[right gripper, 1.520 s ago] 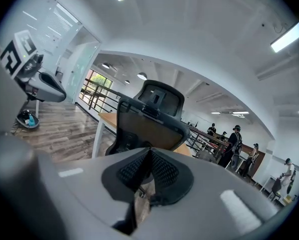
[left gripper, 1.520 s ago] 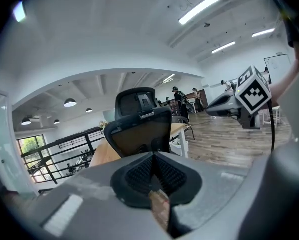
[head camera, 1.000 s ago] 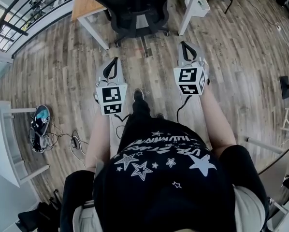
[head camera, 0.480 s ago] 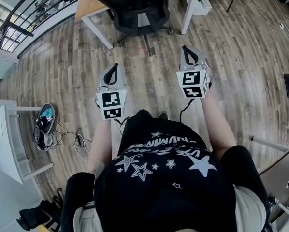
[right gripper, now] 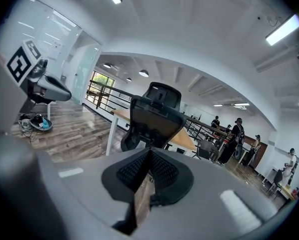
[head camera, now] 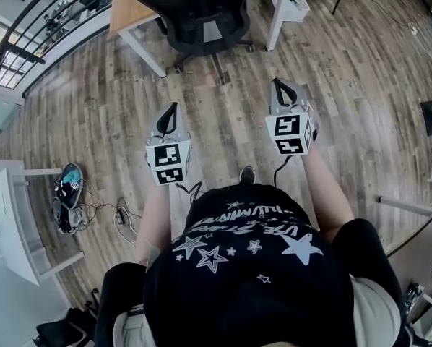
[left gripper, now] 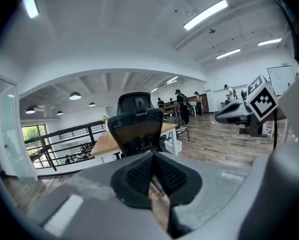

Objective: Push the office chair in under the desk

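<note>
A black office chair (head camera: 201, 9) stands with its seat under the wooden desk (head camera: 129, 2) at the top of the head view, its back toward me. It shows again as the chair (left gripper: 135, 129) in the left gripper view and the chair (right gripper: 153, 118) in the right gripper view, straight ahead. My left gripper (head camera: 171, 110) is shut and empty over the floor, well short of the chair. To its right, my right gripper (head camera: 280, 88) is also shut and empty. Neither touches the chair.
White desk legs (head camera: 141, 52) flank the chair. A white table (head camera: 6, 215) stands at the left with a cluttered cable pile (head camera: 68, 194) beside it. A railing (head camera: 28, 27) runs along the far left. People (right gripper: 234, 136) stand in the distance. Wooden floor (head camera: 223, 100) lies between me and the chair.
Both grippers have drawn back a little from the chair, staying shut. The person has stepped, and the view shifted slightly.
</note>
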Demonstrator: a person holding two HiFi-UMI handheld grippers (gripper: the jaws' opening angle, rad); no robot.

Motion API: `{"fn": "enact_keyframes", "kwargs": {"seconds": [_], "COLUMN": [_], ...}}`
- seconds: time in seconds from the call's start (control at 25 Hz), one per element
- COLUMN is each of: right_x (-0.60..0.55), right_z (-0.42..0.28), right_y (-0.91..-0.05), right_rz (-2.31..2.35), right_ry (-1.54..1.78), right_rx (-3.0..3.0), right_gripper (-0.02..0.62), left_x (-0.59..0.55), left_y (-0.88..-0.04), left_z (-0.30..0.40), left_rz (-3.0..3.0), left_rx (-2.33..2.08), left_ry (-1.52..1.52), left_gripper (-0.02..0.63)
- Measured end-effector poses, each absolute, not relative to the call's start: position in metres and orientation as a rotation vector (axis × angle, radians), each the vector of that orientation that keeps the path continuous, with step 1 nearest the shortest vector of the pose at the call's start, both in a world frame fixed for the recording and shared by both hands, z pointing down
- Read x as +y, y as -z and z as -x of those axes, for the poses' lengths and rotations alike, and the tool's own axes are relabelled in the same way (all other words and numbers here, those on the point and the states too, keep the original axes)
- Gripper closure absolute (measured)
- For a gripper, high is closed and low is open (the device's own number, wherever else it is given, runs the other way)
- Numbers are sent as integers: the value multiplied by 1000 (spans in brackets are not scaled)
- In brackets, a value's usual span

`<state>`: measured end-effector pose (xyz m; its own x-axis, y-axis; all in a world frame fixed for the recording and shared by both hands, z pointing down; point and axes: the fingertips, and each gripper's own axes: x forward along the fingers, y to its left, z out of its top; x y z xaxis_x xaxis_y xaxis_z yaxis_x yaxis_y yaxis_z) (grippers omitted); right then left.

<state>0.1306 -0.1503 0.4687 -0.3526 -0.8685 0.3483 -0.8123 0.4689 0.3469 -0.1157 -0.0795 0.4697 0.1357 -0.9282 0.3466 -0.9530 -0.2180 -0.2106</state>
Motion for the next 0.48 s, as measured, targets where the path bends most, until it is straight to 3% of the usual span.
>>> {"fn": "enact_keyframes", "kwargs": {"seconds": [0.48], "right_x": [-100], "right_z": [-87], "right_y": [-461], "right_rz": [-1429], "right_ry": [154], "right_rx": [-2213], "right_gripper": [594], "left_x": [-37], "left_y": [-470], "left_z": [161], "left_rz": [-2327], "left_rx": [-1892], "left_ry": [-570], "left_gripper": [605]}}
